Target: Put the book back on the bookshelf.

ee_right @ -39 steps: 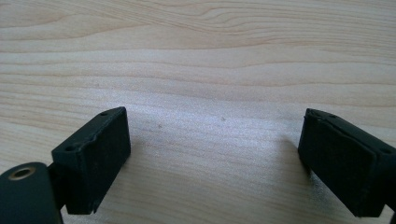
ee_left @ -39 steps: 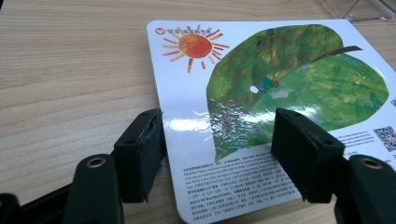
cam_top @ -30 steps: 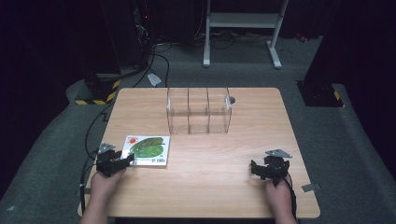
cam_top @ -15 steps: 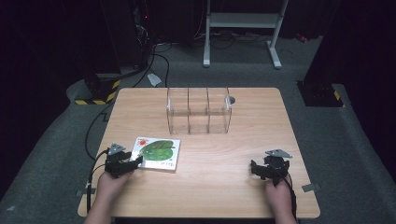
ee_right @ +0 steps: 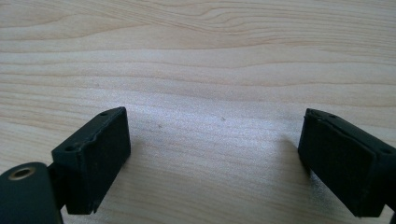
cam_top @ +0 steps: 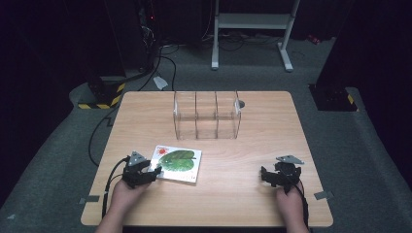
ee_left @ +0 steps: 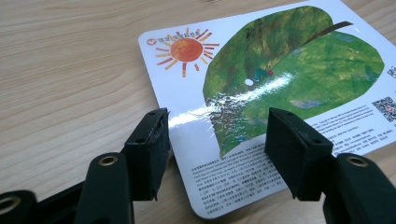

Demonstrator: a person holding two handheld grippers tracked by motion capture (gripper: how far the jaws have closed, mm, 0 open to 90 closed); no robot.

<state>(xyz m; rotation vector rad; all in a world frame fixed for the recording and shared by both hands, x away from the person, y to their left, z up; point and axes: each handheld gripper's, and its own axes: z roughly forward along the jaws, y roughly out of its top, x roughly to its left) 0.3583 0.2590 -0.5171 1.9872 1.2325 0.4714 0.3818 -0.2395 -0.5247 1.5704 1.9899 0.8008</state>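
Observation:
A thin picture book (cam_top: 177,164) with a green leaf and an orange sun on its cover lies flat on the wooden table (cam_top: 233,199), front left. My left gripper (cam_top: 153,173) is at the book's left end, open. In the left gripper view its jaws (ee_left: 217,135) stand one on each side of the near corner of the book (ee_left: 280,88), just over the glossy cover. At the front right, my right gripper (cam_top: 265,175) rests low over bare wood, open. Between its jaws (ee_right: 215,140) there is just wood grain.
A clear plastic organiser (cam_top: 206,116) with three compartments stands upright at the back middle of the table. A small grey round thing (cam_top: 241,103) lies behind its right end. The left gripper's cable (cam_top: 97,145) runs off the table's left edge.
My left gripper has moved to the right, and the book has slid right and slightly nearer with it. The right gripper has stayed where it was.

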